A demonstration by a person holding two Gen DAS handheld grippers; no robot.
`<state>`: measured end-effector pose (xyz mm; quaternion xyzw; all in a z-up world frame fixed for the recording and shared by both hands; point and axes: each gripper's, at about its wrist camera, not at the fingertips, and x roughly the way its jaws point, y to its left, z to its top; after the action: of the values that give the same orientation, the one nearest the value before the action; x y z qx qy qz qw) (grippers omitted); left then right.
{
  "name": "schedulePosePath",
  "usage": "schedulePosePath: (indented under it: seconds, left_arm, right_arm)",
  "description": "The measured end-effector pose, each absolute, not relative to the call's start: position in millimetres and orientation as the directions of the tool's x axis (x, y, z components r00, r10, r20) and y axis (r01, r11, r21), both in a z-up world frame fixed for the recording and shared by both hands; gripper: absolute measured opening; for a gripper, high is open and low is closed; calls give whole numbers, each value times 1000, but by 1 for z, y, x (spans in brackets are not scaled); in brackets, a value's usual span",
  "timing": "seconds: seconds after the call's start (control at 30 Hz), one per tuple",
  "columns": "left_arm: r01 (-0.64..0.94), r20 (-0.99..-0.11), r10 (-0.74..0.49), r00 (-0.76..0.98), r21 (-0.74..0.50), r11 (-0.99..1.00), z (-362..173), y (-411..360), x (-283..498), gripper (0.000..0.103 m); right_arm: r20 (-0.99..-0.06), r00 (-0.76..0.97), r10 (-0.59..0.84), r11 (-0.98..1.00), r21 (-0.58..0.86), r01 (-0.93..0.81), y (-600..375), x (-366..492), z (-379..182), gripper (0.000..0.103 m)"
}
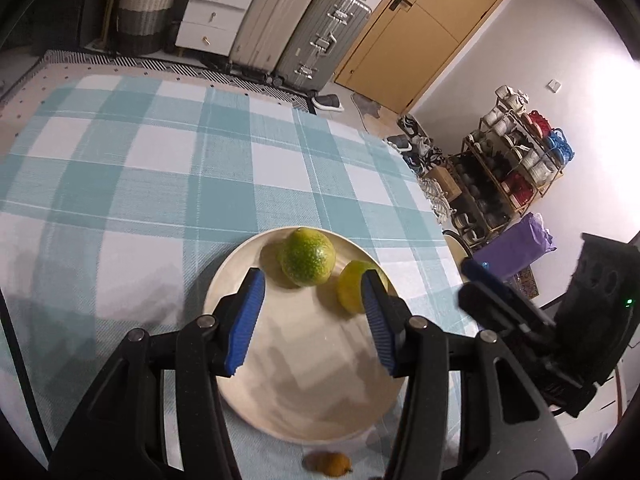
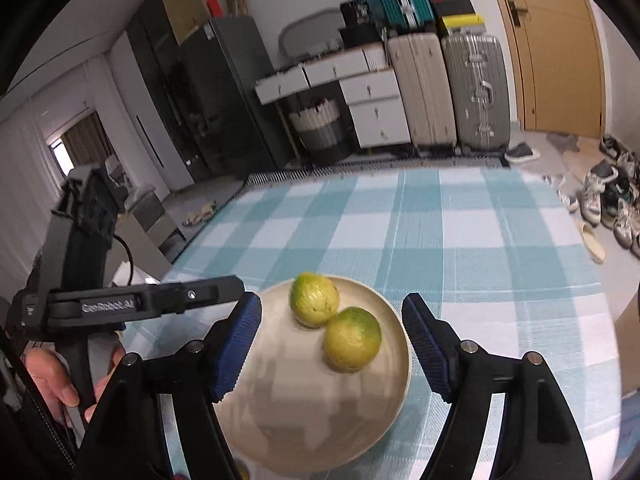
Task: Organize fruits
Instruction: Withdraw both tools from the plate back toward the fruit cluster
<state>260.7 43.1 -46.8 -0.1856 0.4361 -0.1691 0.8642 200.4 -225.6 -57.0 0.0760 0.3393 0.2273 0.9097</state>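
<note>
- On the checked tablecloth (image 1: 160,184) a cream plate (image 1: 304,392) is set near the table's front edge, judged to be the collection point for the fruit.
- Left gripper (image 1: 316,300) is held over the plate's near half, pointed down at it; jaws partly parted, nothing between the pads, nothing gripped. Likely parked there after a drop-off or waiting for the next pick.
- Two fruits are counted on the plate: a green one (image 1: 307,257) toward the far rim and a yellower one (image 1: 354,286) just beside it, partly hidden in the left wrist view behind a blue pad.
- One small orange fruit (image 1: 328,462) is seen off the plate, on the cloth at its near rim; judged still to be collected.
- Right gripper (image 2: 332,328) is held above the plate's right side, jaws wide apart, empty; both fruits sit clear of its pads.
- Totals: one plate, two grippers, three fruits, two of them placed.
</note>
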Motion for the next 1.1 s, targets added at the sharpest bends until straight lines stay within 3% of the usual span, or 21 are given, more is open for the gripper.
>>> schedulePosePath:
  seconds: [0.1, 0.2, 0.27, 0.43, 0.6, 0.83, 0.97, 1.1]
  left_arm:
    - [138, -685, -435, 584, -445, 885, -36, 46, 239, 47]
    - [141, -674, -420, 608, -429, 892, -25, 49, 215, 49]
    - [143, -669, -406, 622, -413, 900, -20, 49, 200, 57]
    - [153, -665, -348, 661, -335, 930, -6, 45, 163, 60]
    - [158, -663, -318, 678, -291, 943, 0, 39, 128, 78]
    - [135, -660, -263, 704, -239, 962, 2, 40, 87, 83]
    - [130, -657, -239, 715, -211, 969, -5, 42, 67, 100]
    - [123, -659, -232, 715, -207, 970, -17, 44, 50, 102]
  right_arm:
    - [-553, 694, 461, 887, 279, -366, -228, 183, -43, 84]
    - [-515, 718, 468, 884, 279, -375, -231, 163, -31, 86]
    - [-508, 728, 461, 888, 269, -374, -231, 151, -26, 87]
    - [-502, 742, 445, 895, 243, -373, -230, 124, -19, 87]
    - [-497, 734, 463, 886, 263, -381, -230, 98, -20, 89]
    - [-485, 734, 475, 880, 289, -378, -234, 63, -26, 94]
    - [-493, 714, 497, 867, 316, -386, -236, 48, -33, 102]
    - [-493, 696, 522, 851, 352, -390, -240, 35, -40, 102]
